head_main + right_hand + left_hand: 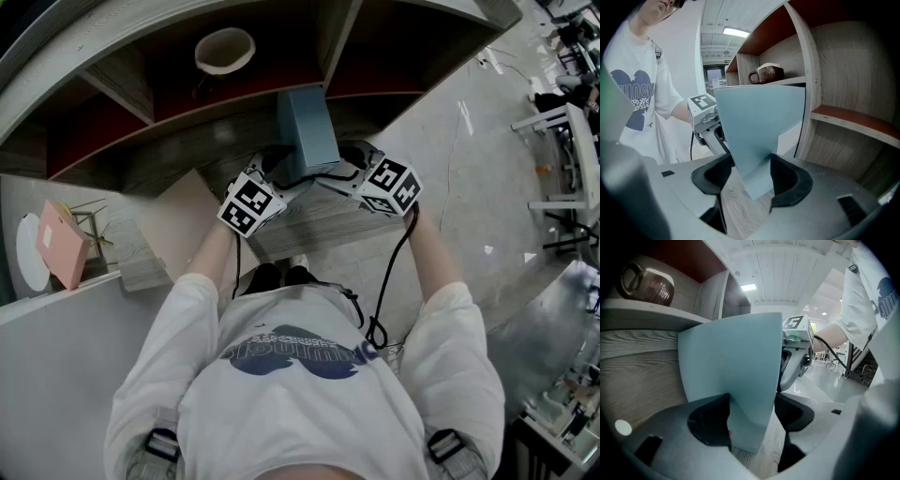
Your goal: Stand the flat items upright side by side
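Note:
A flat teal-blue book stands upright on the wooden shelf board, and both grippers hold it from opposite sides. My left gripper has its jaws closed on the book's lower edge. From the right, my right gripper does the same, its pads pressed on the book. In the left gripper view the right gripper's marker cube shows just behind the book. The right gripper view likewise shows the left gripper's cube beyond it.
A brown mug sits on the shelf above, left of an upright divider. At the far left a pink flat item leans by a white plate and a wire stand. Open floor lies to the right.

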The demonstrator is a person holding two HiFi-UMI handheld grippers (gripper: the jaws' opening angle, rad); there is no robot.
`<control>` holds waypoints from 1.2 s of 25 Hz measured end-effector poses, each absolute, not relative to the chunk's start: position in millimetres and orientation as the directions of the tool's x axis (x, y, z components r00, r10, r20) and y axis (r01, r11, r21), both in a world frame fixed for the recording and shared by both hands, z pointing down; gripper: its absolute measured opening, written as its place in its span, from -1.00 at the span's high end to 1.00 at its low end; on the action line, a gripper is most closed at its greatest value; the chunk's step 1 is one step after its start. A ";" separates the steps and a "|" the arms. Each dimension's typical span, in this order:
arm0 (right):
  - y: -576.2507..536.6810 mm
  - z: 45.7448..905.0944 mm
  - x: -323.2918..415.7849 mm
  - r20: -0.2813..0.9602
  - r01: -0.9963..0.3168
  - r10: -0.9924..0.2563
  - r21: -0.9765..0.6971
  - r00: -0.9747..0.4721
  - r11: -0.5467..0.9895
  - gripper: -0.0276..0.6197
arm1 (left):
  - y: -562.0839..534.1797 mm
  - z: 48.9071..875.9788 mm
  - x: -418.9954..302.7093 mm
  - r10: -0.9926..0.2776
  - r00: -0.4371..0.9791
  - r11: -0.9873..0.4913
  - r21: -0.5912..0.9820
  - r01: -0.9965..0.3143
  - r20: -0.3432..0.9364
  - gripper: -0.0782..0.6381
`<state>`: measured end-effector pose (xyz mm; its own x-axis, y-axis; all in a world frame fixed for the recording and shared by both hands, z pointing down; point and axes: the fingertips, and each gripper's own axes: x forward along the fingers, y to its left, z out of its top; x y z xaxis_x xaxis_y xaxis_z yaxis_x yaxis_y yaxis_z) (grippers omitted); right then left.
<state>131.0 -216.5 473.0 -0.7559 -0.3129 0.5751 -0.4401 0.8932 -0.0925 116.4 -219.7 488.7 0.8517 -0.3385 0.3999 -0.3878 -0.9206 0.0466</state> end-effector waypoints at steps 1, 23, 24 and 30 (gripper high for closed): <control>-216.4 472.9 131.4 0.575 -0.442 -0.315 -0.092 -0.755 0.892 0.12 | -219.6 488.1 116.7 -0.345 0.851 -0.918 0.046 -0.393 0.397 -0.07; -160.1 480.7 165.3 0.514 -0.469 -0.302 -0.233 -0.803 0.852 0.12 | -184.2 482.4 77.1 -0.521 0.749 -0.805 0.057 -0.591 0.411 -0.07; -154.6 480.8 165.8 0.507 -0.463 -0.294 -0.245 -0.810 0.852 0.12 | -178.7 484.5 67.0 -0.542 0.730 -0.782 0.067 -0.619 0.417 -0.07; -122.0 493.7 162.4 0.511 -0.378 -0.190 -0.294 -0.838 0.878 0.12 | -119.0 505.5 -22.5 -0.693 0.526 -0.545 0.118 -0.830 0.493 -0.07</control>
<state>162.4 -122.0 493.7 -0.8381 -0.1903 0.5112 -0.3784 0.8779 -0.2935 -22.5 -119.0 505.5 0.5257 -0.6931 0.4932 -0.8298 -0.5453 0.1181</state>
